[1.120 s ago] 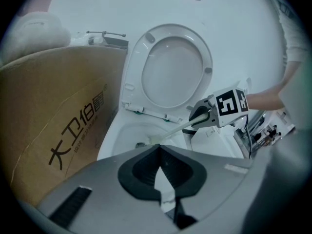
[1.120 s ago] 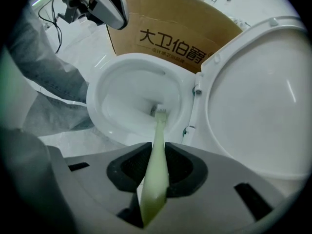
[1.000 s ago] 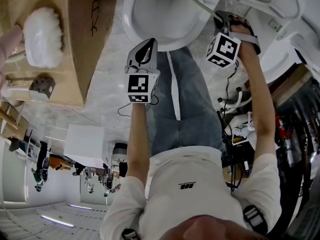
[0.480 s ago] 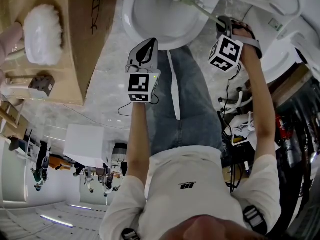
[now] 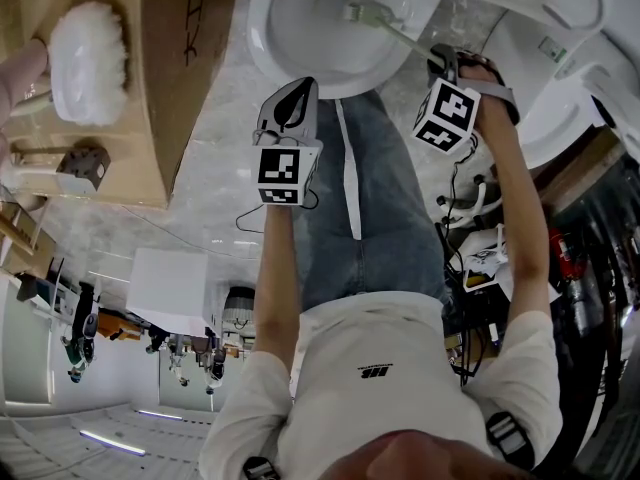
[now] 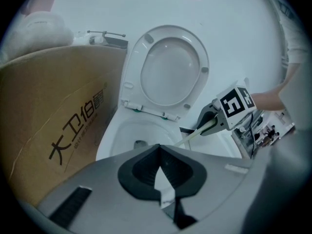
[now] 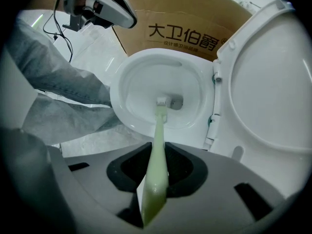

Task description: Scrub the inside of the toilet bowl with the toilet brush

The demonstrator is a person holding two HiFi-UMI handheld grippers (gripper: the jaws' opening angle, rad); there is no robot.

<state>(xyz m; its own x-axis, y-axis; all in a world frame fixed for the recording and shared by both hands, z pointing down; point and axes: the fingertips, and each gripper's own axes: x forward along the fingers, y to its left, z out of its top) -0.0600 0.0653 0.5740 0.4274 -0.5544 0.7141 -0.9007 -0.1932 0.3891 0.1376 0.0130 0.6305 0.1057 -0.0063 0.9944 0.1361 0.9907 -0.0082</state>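
Cardboard box (image 5: 170,58): brown with dark print, far left, standing just beside the toilet.
White fluffy item (image 5: 88,68): lying on top of the box; what it is cannot be told.
Toilet bowl (image 5: 262,38): white, open, in front of the person's knees.
Left gripper (image 6: 159,147): jaws together with nothing between them, held near the bowl's front rim and outside it.
Jeans leg (image 5: 370,198): between the two grippers, below the bowl.
Toilet brush (image 7: 158,145): pale green handle running from the right gripper down into the bowl. Its small head with white bristles (image 7: 162,101) is inside the bowl on the inner wall, just beside the drain opening.
Right gripper (image 7: 157,152): jaws clamped on the near end of the brush handle, held above the bowl's right rim.
Seat and lid (image 7: 273,82): raised, upright behind the bowl.
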